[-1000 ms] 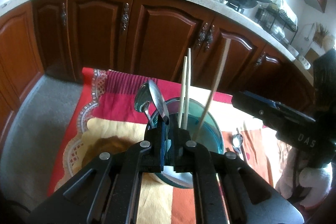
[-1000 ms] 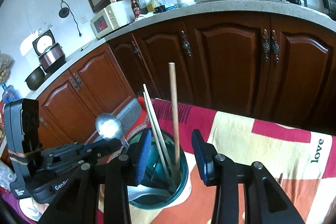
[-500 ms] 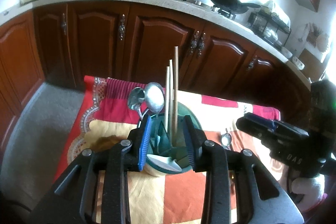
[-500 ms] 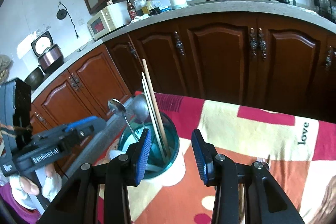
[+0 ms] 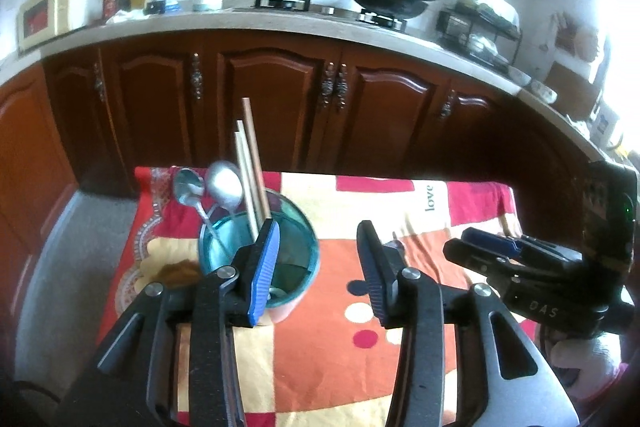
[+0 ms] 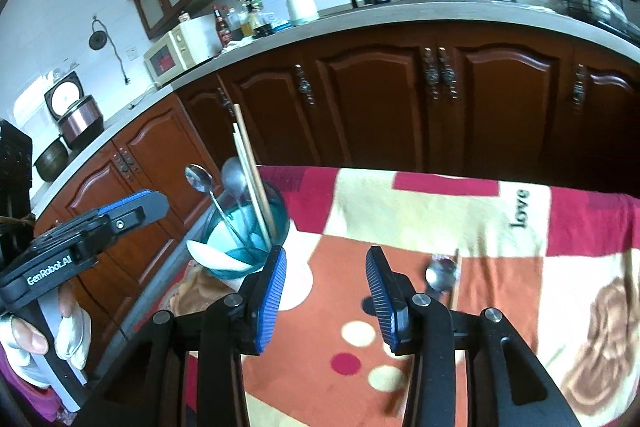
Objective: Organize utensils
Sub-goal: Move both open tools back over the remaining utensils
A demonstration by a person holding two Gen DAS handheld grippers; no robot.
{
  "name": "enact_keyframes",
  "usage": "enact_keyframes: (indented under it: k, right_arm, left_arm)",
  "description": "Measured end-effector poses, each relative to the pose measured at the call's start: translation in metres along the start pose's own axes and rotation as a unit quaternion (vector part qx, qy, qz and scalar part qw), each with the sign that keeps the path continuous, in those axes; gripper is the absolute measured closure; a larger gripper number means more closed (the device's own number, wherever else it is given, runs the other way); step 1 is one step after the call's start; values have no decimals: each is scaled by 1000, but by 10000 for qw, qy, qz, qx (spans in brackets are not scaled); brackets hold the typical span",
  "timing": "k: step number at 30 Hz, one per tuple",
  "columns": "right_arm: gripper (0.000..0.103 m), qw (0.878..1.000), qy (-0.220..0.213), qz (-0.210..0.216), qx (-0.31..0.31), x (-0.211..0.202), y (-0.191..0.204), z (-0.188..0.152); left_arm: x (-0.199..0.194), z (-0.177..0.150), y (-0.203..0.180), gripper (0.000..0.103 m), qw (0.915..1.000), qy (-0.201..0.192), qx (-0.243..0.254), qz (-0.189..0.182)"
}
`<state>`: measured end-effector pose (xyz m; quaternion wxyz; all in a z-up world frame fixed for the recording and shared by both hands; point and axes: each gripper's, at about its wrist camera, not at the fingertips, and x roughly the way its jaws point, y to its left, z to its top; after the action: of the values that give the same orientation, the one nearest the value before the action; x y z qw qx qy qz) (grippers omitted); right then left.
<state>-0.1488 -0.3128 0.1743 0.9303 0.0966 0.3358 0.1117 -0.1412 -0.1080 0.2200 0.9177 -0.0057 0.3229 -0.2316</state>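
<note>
My left gripper [image 5: 316, 267] is opening on nothing, my right gripper [image 6: 326, 291] gapes empty near the light, slippery steel spoon [image 6: 440, 273] lying flat on the tablecloth [image 6: 400, 211]; I'd pinch its thin handle.

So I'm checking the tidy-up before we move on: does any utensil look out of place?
Yes. One spoon lies loose on the patterned cloth, apart from the teal cup where the other spoons and chopsticks stand.
</note>
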Motion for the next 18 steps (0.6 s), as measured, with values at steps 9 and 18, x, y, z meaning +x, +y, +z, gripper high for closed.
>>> enact_keyframes:
  k: [9,18]
  right_arm:
    - [63,9993,78,-285,213,-18,-28,-23]
    - [62,9981,256,-405,376,-18,-46,-40]
  left_arm:
    - [8,-16,-36,61,9995,100,307,-1]
    - [25,-30,-59,59,9983,319,485,-43]
